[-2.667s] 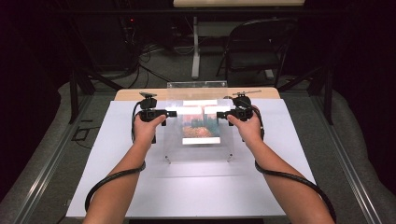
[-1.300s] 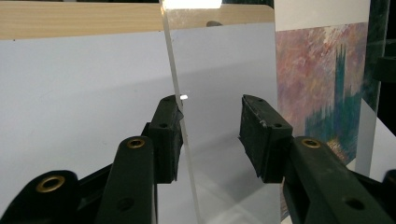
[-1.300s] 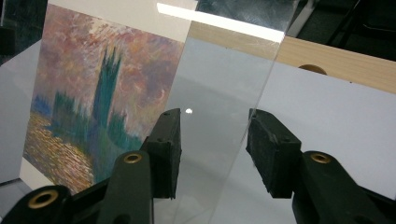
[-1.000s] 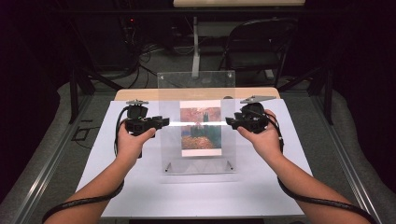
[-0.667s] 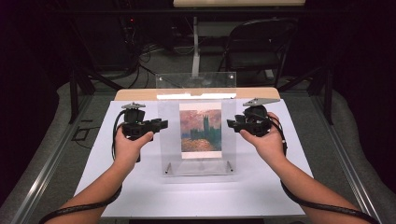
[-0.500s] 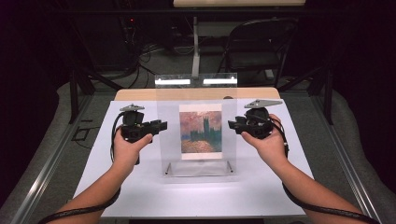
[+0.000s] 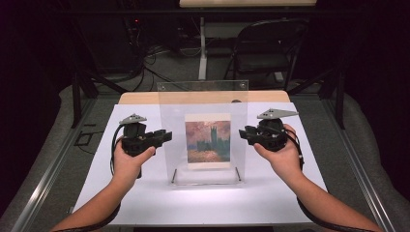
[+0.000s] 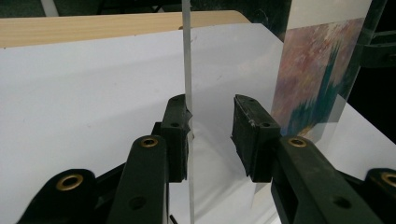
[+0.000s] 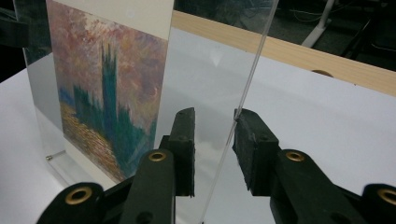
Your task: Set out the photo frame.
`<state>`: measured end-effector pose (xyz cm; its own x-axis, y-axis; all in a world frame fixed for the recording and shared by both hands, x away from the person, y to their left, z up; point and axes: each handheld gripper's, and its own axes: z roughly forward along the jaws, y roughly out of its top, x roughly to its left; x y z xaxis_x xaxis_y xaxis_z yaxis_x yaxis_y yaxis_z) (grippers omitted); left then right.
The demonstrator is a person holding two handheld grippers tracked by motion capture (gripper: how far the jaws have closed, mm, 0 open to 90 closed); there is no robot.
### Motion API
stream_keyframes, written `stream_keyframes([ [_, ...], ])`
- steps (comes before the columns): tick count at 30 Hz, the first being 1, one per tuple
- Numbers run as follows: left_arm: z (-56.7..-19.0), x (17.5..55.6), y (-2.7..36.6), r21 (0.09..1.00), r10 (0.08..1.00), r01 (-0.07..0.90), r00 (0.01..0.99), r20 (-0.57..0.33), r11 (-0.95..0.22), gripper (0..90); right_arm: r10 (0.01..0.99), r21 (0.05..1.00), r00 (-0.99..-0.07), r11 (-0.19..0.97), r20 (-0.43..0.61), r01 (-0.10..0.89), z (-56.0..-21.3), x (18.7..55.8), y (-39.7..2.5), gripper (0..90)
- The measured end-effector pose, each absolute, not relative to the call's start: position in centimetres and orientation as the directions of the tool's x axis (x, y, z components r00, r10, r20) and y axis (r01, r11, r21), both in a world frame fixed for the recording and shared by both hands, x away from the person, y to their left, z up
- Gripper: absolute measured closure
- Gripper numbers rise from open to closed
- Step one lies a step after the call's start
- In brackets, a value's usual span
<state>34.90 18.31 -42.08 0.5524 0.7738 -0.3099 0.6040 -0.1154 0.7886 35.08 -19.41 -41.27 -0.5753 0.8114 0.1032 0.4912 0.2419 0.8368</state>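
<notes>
A clear acrylic picture frame (image 7: pixel 203 101) stands upright in the middle of the white table cover (image 7: pixel 145 193), holding a painted print (image 7: pixel 208 137) of dark towers under a pink sky. My left gripper (image 7: pixel 167 136) is at the frame's left edge. In the left gripper view its jaws (image 8: pixel 212 116) stand open astride the panel edge (image 8: pixel 187 56), which grazes the left pad. My right gripper (image 7: pixel 243 133) is at the right edge. In the right gripper view its jaws (image 9: pixel 212 123) are open around the panel edge (image 9: pixel 252 65), with the print (image 9: pixel 107 88) beyond.
Two metal pins (image 7: pixel 174 176) stick out at the frame's foot. A strip of wooden tabletop (image 7: pixel 140 98) shows behind the white cover. A folding chair (image 7: pixel 263 53), cables and table legs stand on the floor beyond.
The frame went from lying low and tilted between the grippers to standing upright. Both hands drew toward the person and lowered, and both grippers now sit loose at its side edges.
</notes>
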Motion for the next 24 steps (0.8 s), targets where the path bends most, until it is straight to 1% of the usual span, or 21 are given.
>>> stream_keyframes([
  [13,-42.2,32.9,18.5,0.803,0.762,0.581,0.577,-0.294,-0.130,65.9,0.794,0.847,-0.596,0.232,0.120,0.479,-41.3,33.1,-19.8,70.2],
  [24,-42.3,31.6,18.4,0.814,0.762,0.562,0.589,-0.270,-0.146,64.7,0.785,0.843,-0.605,0.229,0.136,0.486,-41.3,31.9,-19.9,70.1],
])
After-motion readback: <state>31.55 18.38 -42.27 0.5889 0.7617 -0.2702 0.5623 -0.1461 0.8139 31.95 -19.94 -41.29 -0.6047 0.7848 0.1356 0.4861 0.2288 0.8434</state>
